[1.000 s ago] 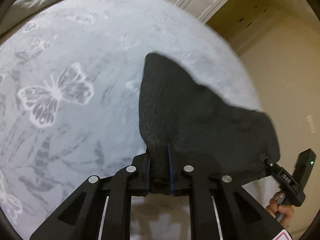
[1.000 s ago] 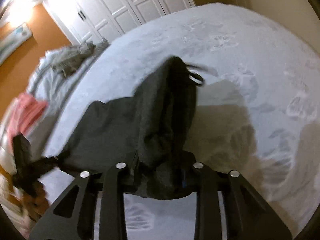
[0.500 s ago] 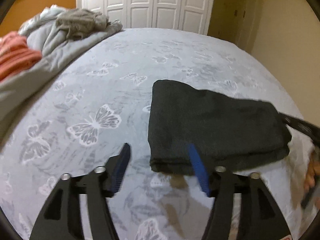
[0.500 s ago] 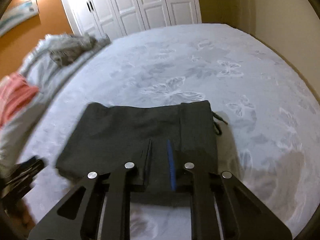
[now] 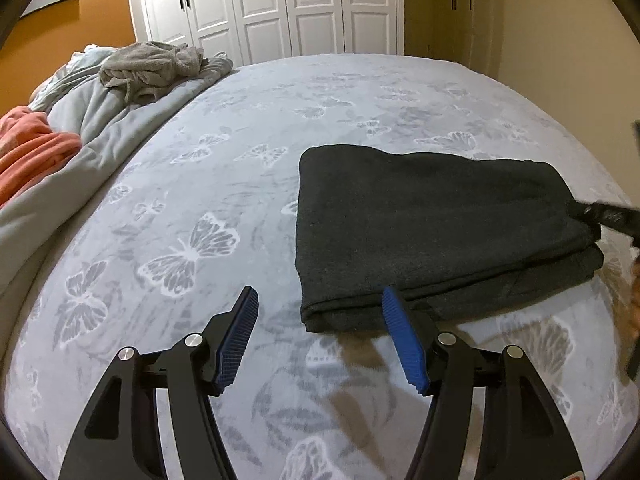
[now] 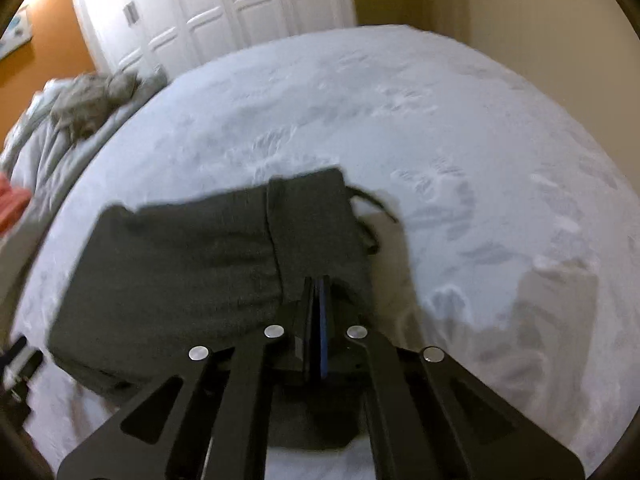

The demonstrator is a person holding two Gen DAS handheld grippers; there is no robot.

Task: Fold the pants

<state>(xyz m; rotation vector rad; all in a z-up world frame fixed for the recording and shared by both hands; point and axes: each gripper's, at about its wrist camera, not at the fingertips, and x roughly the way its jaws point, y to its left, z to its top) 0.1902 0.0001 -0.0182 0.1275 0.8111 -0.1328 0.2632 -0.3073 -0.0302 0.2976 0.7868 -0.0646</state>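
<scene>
Dark grey pants lie folded into a flat rectangle on the bed. My left gripper is open and empty just in front of the fold's near left corner, its right pad at the near edge. In the right wrist view the pants lie with the waistband and drawstring at the right end. My right gripper has its jaws together over the waistband end; the blur hides whether cloth is pinched. It shows at the right edge of the left wrist view.
The bed has a pale blue butterfly cover. A bunched grey duvet, a grey garment and an orange cloth lie at the left. White closet doors stand behind; a wall is to the right.
Both grippers lowered the lifted pants onto the bed into a flat fold. My left gripper let go, opened and backed off. My right gripper's jaws narrowed over the waistband end.
</scene>
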